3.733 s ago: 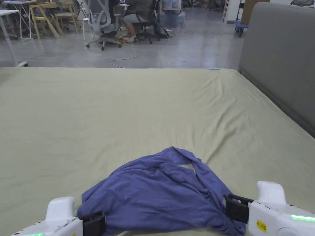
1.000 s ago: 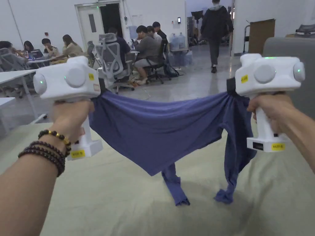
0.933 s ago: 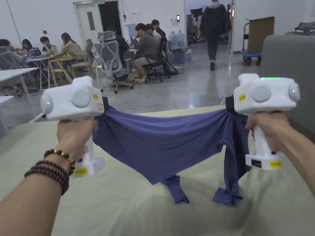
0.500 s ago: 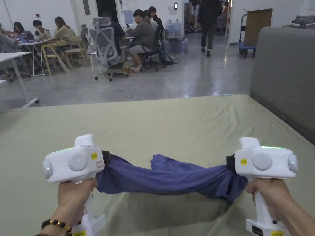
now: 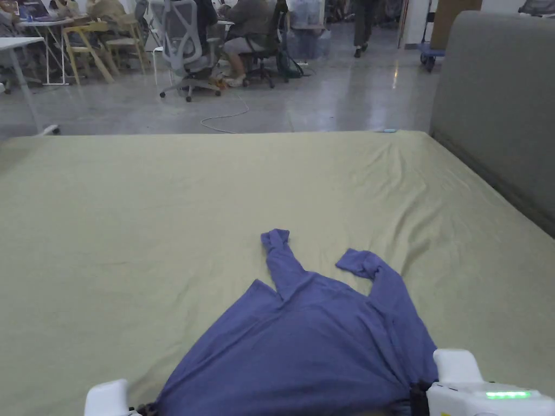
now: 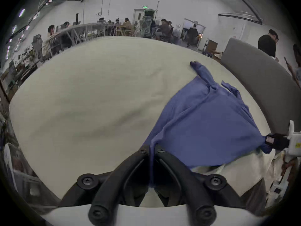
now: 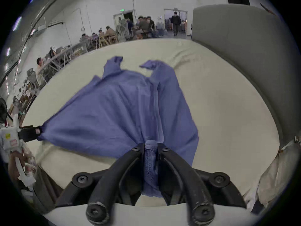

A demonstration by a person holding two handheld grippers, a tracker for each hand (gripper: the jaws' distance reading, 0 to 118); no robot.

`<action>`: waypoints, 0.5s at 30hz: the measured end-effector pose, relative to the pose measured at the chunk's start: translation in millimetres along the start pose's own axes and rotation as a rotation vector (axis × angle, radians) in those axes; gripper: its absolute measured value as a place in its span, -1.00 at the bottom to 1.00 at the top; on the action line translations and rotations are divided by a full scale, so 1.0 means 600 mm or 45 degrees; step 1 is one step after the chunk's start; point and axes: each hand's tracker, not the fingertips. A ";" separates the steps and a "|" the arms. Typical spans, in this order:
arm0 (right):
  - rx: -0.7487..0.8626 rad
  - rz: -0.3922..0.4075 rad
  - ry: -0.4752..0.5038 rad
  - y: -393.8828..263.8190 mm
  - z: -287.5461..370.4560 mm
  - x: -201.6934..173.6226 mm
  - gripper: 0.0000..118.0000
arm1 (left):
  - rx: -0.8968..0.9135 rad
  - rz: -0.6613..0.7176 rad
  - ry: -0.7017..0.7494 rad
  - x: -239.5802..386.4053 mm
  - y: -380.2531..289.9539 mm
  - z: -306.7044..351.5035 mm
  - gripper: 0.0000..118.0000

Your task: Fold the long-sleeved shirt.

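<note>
Here, shirt (image 5: 314, 346) between both hand-held grippers.

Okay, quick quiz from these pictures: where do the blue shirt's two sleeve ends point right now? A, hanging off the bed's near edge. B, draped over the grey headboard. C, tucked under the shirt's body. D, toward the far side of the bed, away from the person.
D: the shirt lies spread on the bed with both cuffs reaching away, while the left gripper and right gripper pinch its near edge.

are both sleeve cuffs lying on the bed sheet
Yes, the shirt is spread on the bed sheet with both sleeve cuffs resting flat beyond its body.
</note>
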 end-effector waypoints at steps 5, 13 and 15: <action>0.161 -0.084 -0.015 0.029 0.066 0.018 1.00 | 0.092 -0.029 -0.013 0.007 0.041 0.051 1.00; 0.198 -0.024 -0.073 0.079 0.105 0.001 -1.00 | 0.171 -0.032 0.075 0.028 0.046 0.125 -1.00; 0.194 -0.012 -0.004 0.077 0.109 -0.005 -1.00 | 0.155 0.001 0.057 -0.005 0.034 0.093 -1.00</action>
